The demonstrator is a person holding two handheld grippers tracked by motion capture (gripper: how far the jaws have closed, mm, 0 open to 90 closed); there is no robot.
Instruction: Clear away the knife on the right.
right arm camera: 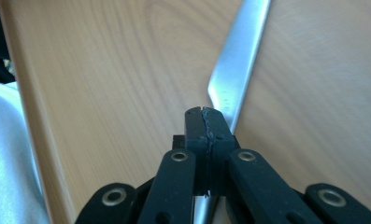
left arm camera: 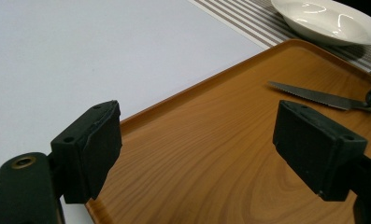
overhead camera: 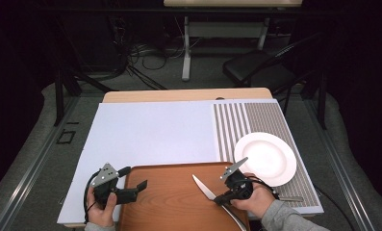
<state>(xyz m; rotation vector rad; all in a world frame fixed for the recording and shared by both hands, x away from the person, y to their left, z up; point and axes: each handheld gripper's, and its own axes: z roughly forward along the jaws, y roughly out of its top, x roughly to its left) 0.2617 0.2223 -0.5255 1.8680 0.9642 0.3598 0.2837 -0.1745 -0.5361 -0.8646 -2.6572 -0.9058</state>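
Note:
A table knife point(overhead camera: 203, 187) lies slanted over the right half of a brown wooden tray point(overhead camera: 169, 207). My right gripper point(overhead camera: 223, 198) is shut on the knife where blade meets handle. In the right gripper view its jaws point(right arm camera: 205, 122) are pressed together, and the blade point(right arm camera: 239, 56) runs away from them over the tray point(right arm camera: 103, 70). My left gripper point(overhead camera: 133, 178) is open over the tray's left edge with nothing between its jaws. The left gripper view shows that gripper point(left arm camera: 197, 140) wide open above the tray point(left arm camera: 230, 107), with the serrated knife point(left arm camera: 314, 93) farther off.
A white plate point(overhead camera: 265, 159) sits on a striped placemat point(overhead camera: 256, 120) right of the tray, also seen as a plate point(left arm camera: 328, 21) in the left gripper view. A fork point(overhead camera: 290, 198) lies on the placemat near the right hand. A pale mat point(overhead camera: 150, 130) covers the table's left and middle.

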